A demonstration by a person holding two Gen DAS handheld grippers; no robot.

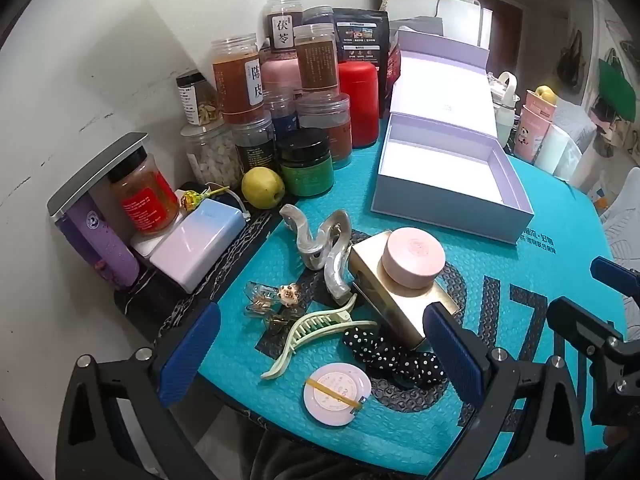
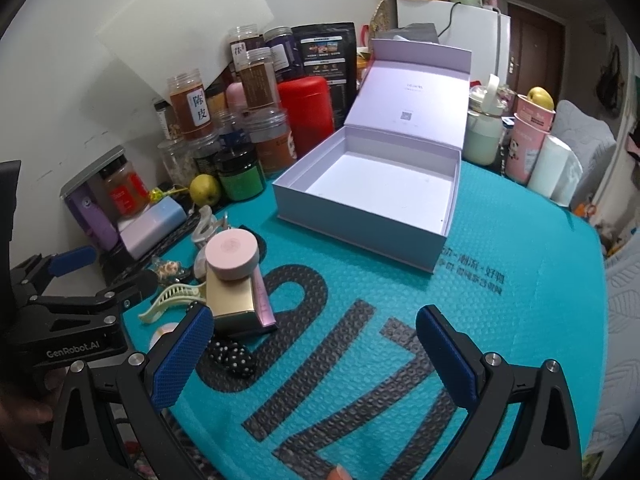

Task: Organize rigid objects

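Both claws stand spread wide and hold nothing. The left gripper (image 1: 320,348) hovers over the pale green plastic hair claw (image 1: 316,330) and the black polka-dot fabric scrunchie (image 1: 394,354). The right gripper (image 2: 314,354) hangs above bare teal bubble mat (image 2: 500,320), with the open lilac cardboard box (image 2: 368,220) beyond its fingertips.

- Left gripper (image 1: 320,344): black frame with triangular cut-outs in the finger arms, carrying two fingers (image 1: 188,354) faced with deep-blue pads in a fine diamond knurl.
- Round silver screw heads sit at the finger joints — two on either side.
- Right gripper (image 2: 314,354): the same build, with black webbed arms, blue textured pads and silver screws at the pivots.
- Seen from the right wrist camera, the left gripper's black body bears white lettering, "GenRobot.AI", on its side.
- Its fingertips show blue against angular black brackets.
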